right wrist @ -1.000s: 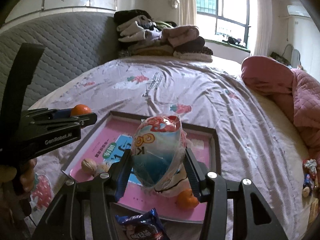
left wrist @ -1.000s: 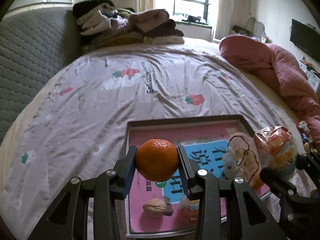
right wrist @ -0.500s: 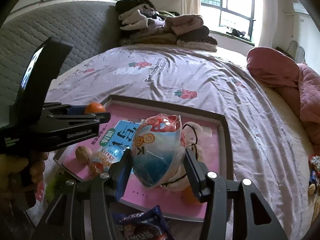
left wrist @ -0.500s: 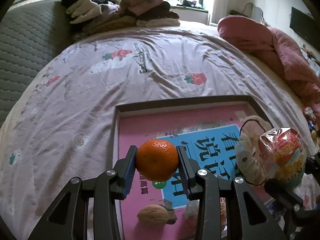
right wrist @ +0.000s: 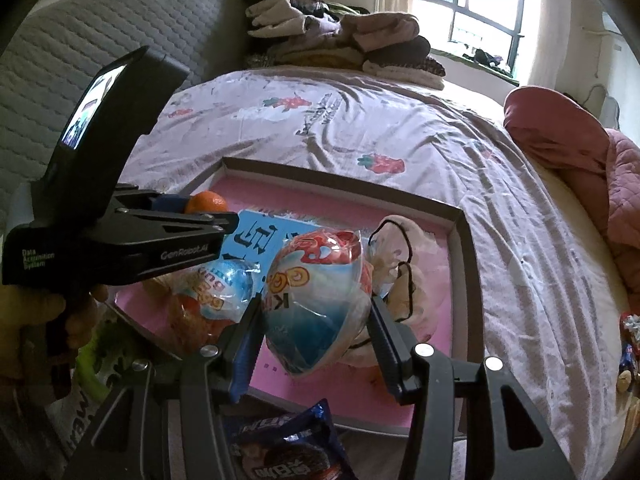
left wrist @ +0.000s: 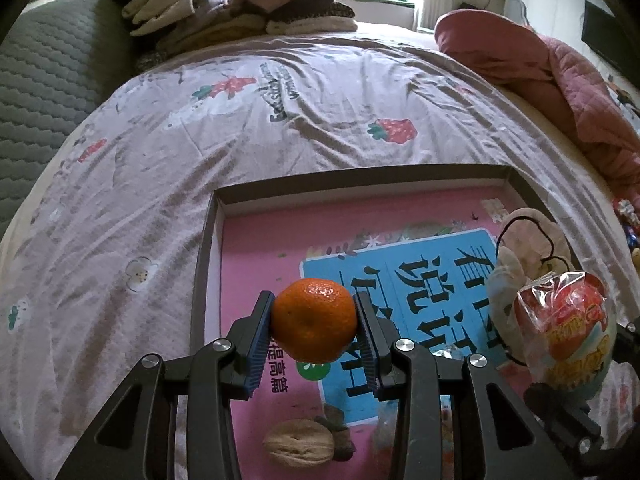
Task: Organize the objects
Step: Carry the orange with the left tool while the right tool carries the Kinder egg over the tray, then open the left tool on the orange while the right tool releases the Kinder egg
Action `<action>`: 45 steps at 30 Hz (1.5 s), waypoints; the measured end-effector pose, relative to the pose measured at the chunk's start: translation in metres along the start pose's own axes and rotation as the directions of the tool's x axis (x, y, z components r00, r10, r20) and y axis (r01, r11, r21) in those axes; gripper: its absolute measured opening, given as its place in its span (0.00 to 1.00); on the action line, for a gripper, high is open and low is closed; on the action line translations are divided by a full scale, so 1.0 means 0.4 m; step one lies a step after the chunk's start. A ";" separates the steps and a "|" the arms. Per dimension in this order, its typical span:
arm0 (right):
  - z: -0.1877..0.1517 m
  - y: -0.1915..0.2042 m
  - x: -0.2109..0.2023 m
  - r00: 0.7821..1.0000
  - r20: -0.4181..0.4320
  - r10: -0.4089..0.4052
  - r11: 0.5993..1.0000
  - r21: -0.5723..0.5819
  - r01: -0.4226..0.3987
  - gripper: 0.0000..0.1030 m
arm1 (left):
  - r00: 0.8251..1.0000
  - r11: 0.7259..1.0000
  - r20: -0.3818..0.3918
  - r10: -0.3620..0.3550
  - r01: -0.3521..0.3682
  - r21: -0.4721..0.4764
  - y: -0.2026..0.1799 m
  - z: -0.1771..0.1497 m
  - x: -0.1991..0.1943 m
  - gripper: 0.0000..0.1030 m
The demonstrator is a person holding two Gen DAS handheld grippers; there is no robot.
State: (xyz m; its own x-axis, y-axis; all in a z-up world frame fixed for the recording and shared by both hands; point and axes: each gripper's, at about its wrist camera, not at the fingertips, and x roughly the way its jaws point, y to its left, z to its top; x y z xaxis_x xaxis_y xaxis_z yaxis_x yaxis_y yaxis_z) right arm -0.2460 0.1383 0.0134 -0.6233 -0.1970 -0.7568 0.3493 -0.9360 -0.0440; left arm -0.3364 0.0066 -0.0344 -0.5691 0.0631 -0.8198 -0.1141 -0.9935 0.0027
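Observation:
My left gripper (left wrist: pixel 314 330) is shut on an orange mandarin (left wrist: pixel 314 320) and holds it above the left part of a shallow pink-lined box tray (left wrist: pixel 360 178). My right gripper (right wrist: pixel 316 320) is shut on a plastic-wrapped toy egg (right wrist: pixel 318 300) over the tray's near right part (right wrist: pixel 466 248). The egg also shows in the left wrist view (left wrist: pixel 566 332), and the mandarin in the right wrist view (right wrist: pixel 206 202). In the tray lie a walnut (left wrist: pixel 298 448), a second wrapped egg (right wrist: pixel 218 292) and a beige pouch with a black cord (left wrist: pixel 528 248).
The tray rests on a bed with a strawberry-print sheet (left wrist: pixel 280 120). A chocolate snack packet (right wrist: pixel 288 444) lies in front of the tray. A pink quilt (left wrist: pixel 540 72) is at the right, folded clothes (left wrist: pixel 240 12) at the back, small sweets (right wrist: pixel 628 344) at the right edge.
Both grippers have moved forward over the tray with their loads. The left gripper now hangs further in above the tray's printed lining; the right gripper has come closer to the pouch.

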 end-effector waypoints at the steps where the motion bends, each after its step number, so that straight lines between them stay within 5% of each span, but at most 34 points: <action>1: -0.002 0.001 0.002 1.000 -0.002 0.002 1.000 -0.001 -0.002 0.50 | 1.000 1.000 0.000 -0.002 0.002 -0.002 0.001 0.000 0.002 0.39; 25: -0.028 0.016 0.066 0.993 -0.121 0.000 1.000 -0.023 -0.003 0.50 | 0.998 0.998 -0.048 -0.046 0.045 -0.035 0.008 -0.005 0.046 0.39; 29: -0.029 0.010 0.077 0.987 -0.151 0.059 0.998 0.024 -0.056 0.50 | 0.997 0.998 -0.054 -0.057 0.054 -0.044 0.012 -0.006 0.049 0.40; 45: -0.022 0.012 0.070 0.983 -0.183 0.015 1.000 0.015 -0.012 0.51 | 0.996 0.997 -0.074 -0.057 0.053 -0.055 0.017 -0.006 0.044 0.43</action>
State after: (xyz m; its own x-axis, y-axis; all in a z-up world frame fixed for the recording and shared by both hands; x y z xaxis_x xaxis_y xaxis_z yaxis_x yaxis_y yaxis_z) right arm -0.2558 0.1310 -0.0136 -0.4791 -0.1539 -0.8642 0.3466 -0.9377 -0.0252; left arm -0.3454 0.0008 -0.0503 -0.5001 0.1128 -0.8586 -0.0991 -0.9924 -0.0727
